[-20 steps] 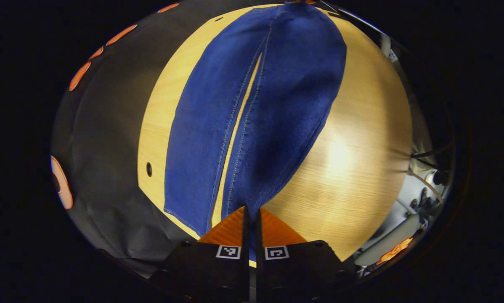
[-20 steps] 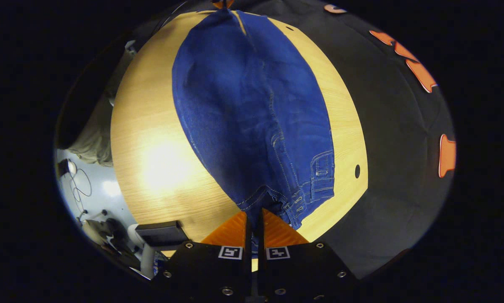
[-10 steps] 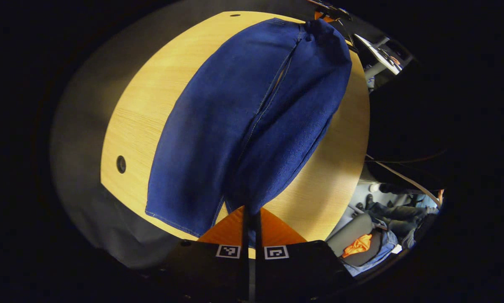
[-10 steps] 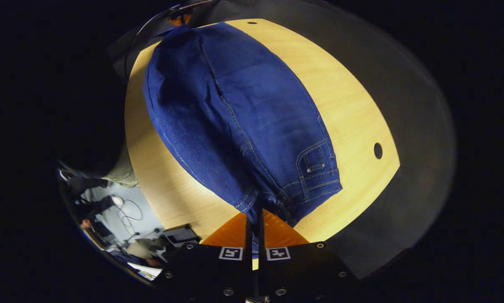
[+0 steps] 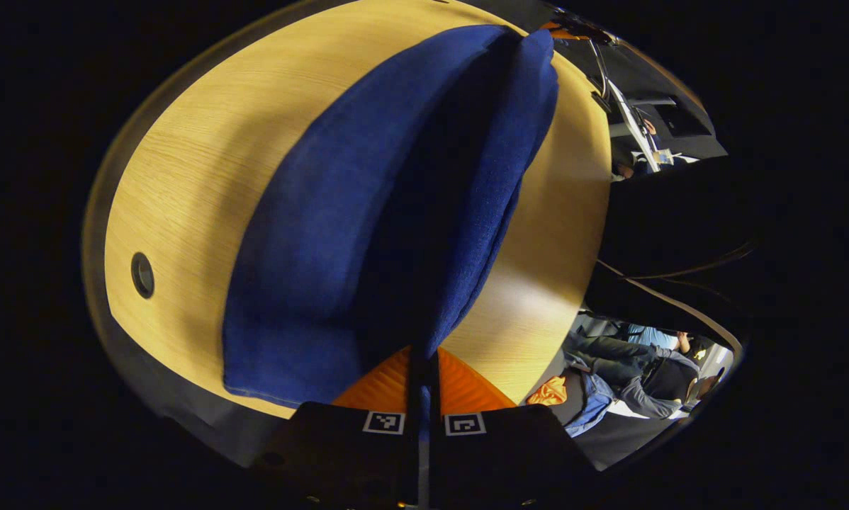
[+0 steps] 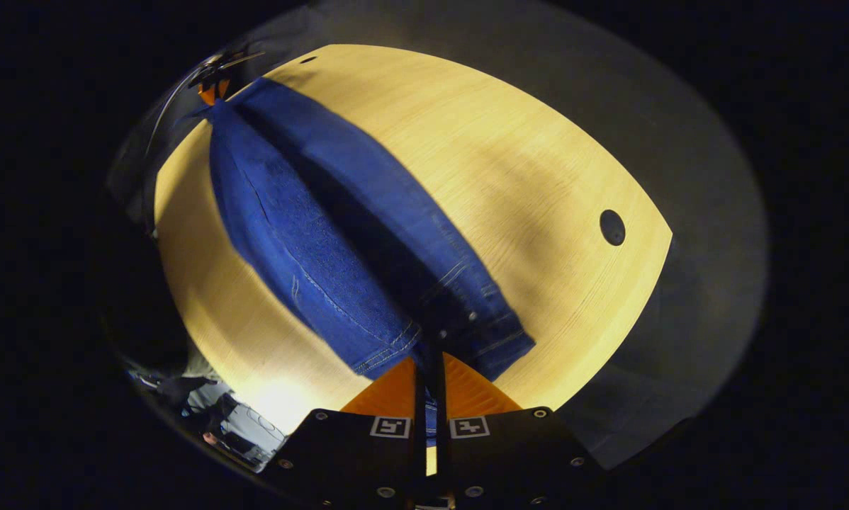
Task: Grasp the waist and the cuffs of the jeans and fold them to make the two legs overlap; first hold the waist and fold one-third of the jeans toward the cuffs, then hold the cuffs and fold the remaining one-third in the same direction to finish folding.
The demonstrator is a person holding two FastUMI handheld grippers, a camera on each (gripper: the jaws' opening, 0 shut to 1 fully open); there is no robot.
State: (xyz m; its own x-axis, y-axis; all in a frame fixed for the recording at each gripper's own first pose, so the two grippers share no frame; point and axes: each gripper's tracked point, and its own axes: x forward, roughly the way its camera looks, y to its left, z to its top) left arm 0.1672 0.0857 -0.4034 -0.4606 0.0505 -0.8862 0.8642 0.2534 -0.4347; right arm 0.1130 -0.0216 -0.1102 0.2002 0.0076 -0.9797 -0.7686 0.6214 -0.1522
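In the left gripper view, the left gripper [image 5: 422, 368] has its fingers pressed together on the cuff end of the blue jeans [image 5: 368, 212], which rise in a long ridge above the wooden table [image 5: 183, 177]; motion blur hides any stitching.

In the right gripper view, the right gripper [image 6: 429, 372] pinches the waist, the jeans stretching over the table toward the far left gripper [image 6: 215, 81].

- The left tongs [image 5: 422, 368] are pressed together, both fingers pinching a fold of blue denim at the cuff end.
- The right tongs [image 6: 429, 372] are likewise clamped, fingers meeting on cloth by the waist.
- Far off in the right gripper view, the left tongs [image 6: 212, 88] appear, seemingly tilted; blur hides detail.
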